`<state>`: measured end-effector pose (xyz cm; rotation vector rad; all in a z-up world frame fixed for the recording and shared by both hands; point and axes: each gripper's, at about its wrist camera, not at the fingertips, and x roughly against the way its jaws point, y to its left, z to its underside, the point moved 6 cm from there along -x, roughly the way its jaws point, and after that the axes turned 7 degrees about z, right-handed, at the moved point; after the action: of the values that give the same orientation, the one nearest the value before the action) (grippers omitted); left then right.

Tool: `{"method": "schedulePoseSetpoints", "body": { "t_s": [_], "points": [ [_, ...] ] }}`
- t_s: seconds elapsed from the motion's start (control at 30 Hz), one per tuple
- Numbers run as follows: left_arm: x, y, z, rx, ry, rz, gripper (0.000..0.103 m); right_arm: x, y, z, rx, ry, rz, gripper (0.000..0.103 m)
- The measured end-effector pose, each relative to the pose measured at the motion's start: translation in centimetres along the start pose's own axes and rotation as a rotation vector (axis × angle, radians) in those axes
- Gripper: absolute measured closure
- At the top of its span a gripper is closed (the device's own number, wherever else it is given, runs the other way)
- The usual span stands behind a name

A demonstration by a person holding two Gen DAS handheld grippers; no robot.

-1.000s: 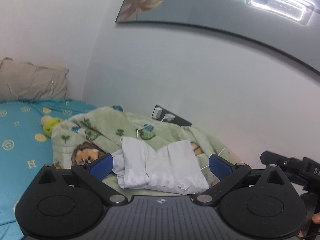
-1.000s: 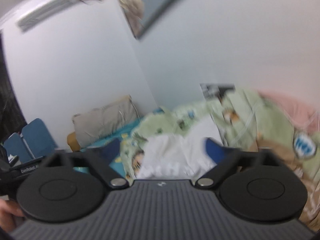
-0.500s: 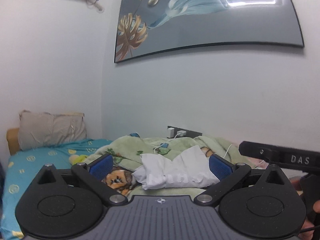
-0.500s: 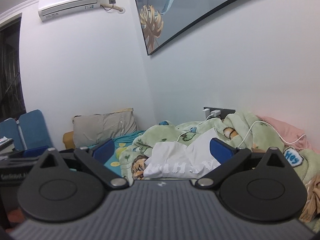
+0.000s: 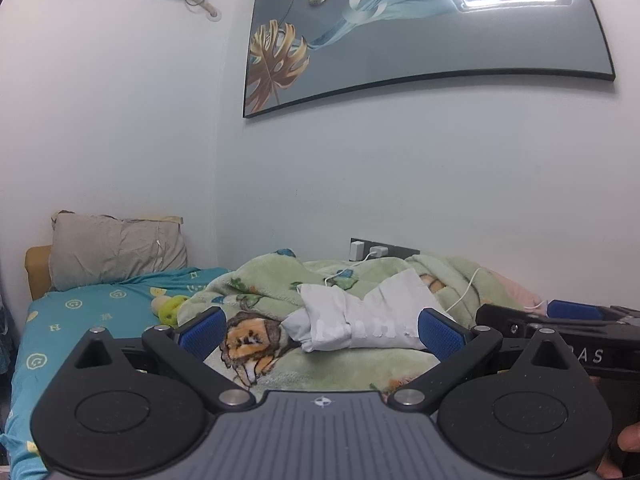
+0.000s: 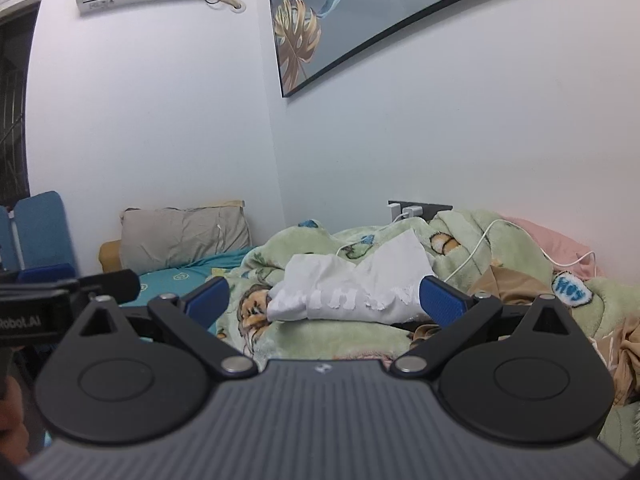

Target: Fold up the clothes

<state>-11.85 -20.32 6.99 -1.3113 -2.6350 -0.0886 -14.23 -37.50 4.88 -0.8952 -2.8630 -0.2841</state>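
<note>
progress: white printed cloth garment lies folded, frame centre, on green fleece blanket | left gripper wide apart, empty | right gripper wide apart, empty | left: seemingly nothing more to fold

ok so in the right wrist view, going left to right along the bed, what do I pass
blue chair → grey pillow → teal bedsheet → lion print on the green blanket → white garment → white charging cable → pink bedding
</note>
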Motion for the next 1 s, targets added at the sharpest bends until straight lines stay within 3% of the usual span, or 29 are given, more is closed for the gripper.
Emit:
{"method": "schedulePoseSetpoints", "body": {
  "t_s": [1.0],
  "points": [
    [0.56,-0.04,-0.29,-0.013,-0.027,-0.019,0.000,0.62,0.60,-0.78,0.051,-0.015,0.002,0.000]
  ]
}}
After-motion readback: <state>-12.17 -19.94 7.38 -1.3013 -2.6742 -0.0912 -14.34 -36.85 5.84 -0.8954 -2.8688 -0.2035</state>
